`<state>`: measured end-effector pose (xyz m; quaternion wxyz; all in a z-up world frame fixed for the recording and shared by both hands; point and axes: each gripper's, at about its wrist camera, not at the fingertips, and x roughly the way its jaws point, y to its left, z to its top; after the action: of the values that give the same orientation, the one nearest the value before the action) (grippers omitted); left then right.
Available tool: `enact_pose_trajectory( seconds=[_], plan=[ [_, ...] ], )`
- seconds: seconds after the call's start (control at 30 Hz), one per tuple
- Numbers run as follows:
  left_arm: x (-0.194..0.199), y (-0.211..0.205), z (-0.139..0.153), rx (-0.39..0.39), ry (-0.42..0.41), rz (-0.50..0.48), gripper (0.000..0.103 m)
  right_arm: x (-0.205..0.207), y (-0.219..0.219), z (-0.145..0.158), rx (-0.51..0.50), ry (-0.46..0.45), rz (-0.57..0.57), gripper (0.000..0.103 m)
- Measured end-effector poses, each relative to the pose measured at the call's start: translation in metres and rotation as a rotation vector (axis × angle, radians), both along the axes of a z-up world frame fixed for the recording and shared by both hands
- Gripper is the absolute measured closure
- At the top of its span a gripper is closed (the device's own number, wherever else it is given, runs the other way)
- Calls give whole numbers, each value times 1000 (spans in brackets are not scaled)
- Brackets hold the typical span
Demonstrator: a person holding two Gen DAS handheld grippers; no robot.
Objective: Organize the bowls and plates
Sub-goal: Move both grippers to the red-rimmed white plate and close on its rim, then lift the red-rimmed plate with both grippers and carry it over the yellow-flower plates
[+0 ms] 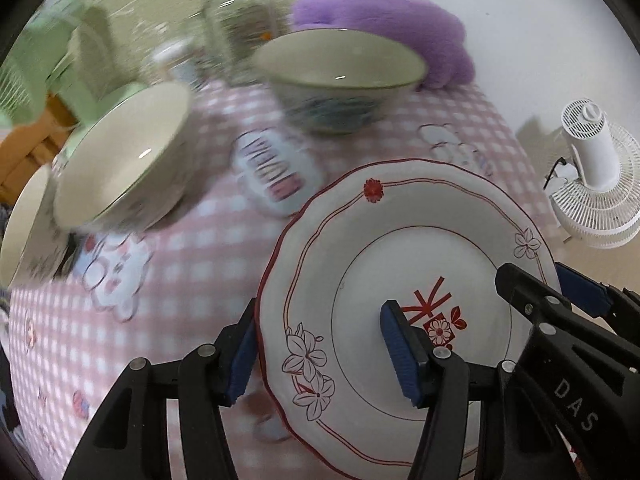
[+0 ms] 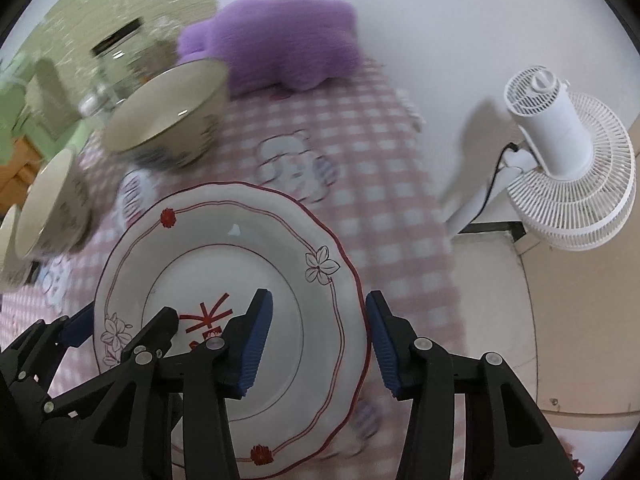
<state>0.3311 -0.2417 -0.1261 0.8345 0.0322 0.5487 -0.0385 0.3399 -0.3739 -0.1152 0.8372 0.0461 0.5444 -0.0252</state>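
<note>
A white plate (image 1: pixel 400 240) with red trim and flower prints is held between both grippers above the pink checked tablecloth. My left gripper (image 1: pixel 320 354) straddles its left rim, one blue pad outside, one on the plate face. My right gripper (image 2: pixel 320 344) straddles its right rim (image 2: pixel 352 280) the same way. Neither pair of pads visibly pinches the rim. Two cream bowls (image 1: pixel 120 152) (image 1: pixel 340 68) stand beyond the plate, and they also show in the right wrist view (image 2: pixel 168 108) (image 2: pixel 48 208). A third bowl's edge (image 1: pixel 20 220) shows at far left.
A glass jar (image 1: pixel 240 20) with a black lid and a purple plush cushion (image 1: pixel 392 28) sit at the table's far side. A white fan (image 2: pixel 568 168) stands on the floor right of the table edge. Green chairs (image 1: pixel 92 48) are at left.
</note>
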Motion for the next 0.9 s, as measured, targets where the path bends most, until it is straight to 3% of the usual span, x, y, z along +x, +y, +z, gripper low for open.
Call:
enact_pose_trajectory(
  seconds=[0.5, 0.6, 0.67, 0.9],
  plan=[
    [-29, 87, -1, 7, 31, 72, 43, -29, 80, 0, 51, 36, 84, 51],
    [-33, 91, -1, -10, 9, 77, 47, -29, 84, 0, 32, 28, 92, 52],
    [-31, 95, 0, -37, -8, 111, 50, -29, 88, -3, -32, 35, 108, 63],
    [-25, 96, -4, -22, -7, 94, 50, -24, 90, -12, -53, 36, 106, 64]
  ],
)
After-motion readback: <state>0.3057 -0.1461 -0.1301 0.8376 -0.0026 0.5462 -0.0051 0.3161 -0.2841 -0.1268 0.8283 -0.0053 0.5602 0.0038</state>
